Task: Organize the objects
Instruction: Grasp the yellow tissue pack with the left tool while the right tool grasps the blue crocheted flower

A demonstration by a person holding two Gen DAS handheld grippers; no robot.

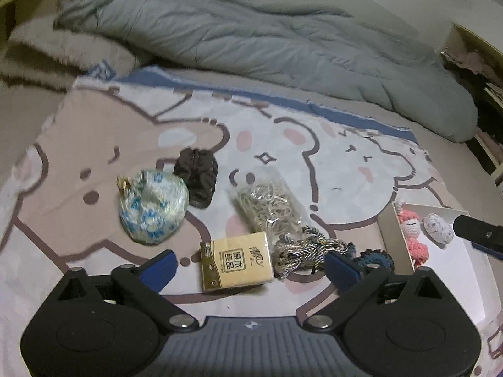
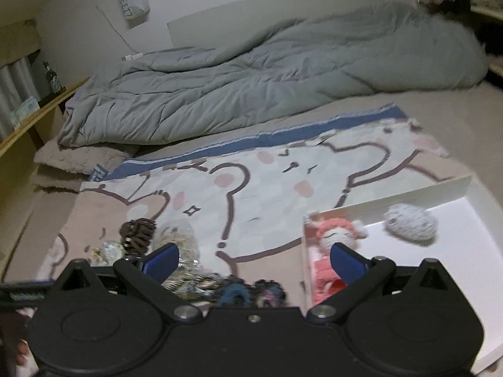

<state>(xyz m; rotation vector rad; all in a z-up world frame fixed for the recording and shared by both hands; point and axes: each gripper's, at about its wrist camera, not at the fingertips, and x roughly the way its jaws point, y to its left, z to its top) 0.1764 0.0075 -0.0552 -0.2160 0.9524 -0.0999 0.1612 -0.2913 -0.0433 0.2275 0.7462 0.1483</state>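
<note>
Hovering my left gripper (image 1: 248, 265), jaws apart and empty, above the tan rectangular tissue pack (image 1: 236, 262) on the cartoon-print blanket (image 1: 94, 119). Right wrist view: right gripper (image 2: 254, 259) jaws apart, empty; pink crocheted doll (image 2: 330, 251) lies inside the white cardboard box (image 2: 408, 260).

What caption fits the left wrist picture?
Open left gripper hovers over a tissue pack on the cartoon blanket, among other small things.

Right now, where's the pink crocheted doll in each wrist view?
Left wrist: pink crocheted doll at far right, inside the white box's left end.
Right wrist: lower centre-right, partly behind the right fingers.
Shared landmark: grey-white knitted ball right of the doll.
</note>
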